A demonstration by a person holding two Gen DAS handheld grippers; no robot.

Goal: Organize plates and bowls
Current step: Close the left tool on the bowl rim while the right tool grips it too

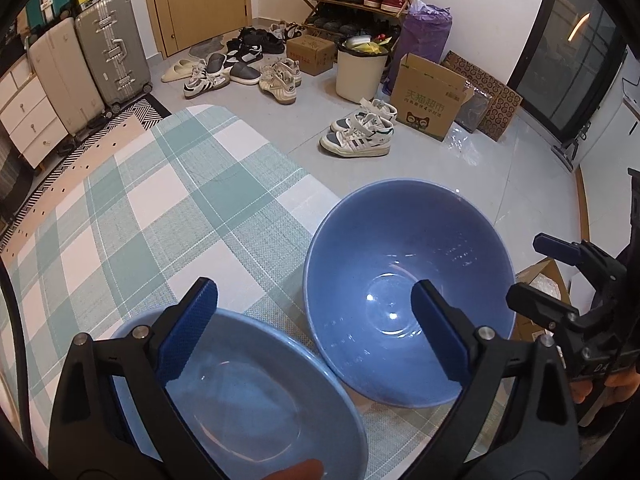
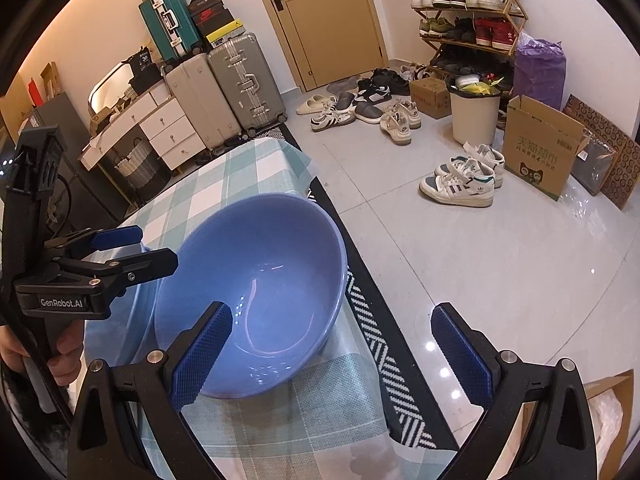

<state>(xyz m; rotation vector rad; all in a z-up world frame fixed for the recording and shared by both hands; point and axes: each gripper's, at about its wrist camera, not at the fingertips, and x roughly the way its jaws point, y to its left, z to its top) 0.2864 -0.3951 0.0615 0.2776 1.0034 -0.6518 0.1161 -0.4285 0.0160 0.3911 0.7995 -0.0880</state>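
Observation:
A deep blue bowl (image 1: 404, 280) stands on the checked tablecloth (image 1: 160, 208) near the table's right edge; it also shows in the right wrist view (image 2: 256, 292). A shallow blue plate (image 1: 256, 396) lies just left of it, touching its side, and its edge shows in the right wrist view (image 2: 116, 336). My left gripper (image 1: 316, 332) is open above the plate and bowl, holding nothing. My right gripper (image 2: 332, 344) is open and empty over the bowl's right rim and the table edge; it also shows in the left wrist view (image 1: 556, 272).
The table edge drops to a tiled floor (image 2: 480, 260) on the right. A patterned rug (image 2: 384, 344) lies beside the table. Shoes (image 1: 356, 132), a cardboard box (image 1: 428, 100), a bin (image 1: 360, 72) and suitcases (image 1: 108, 56) stand beyond.

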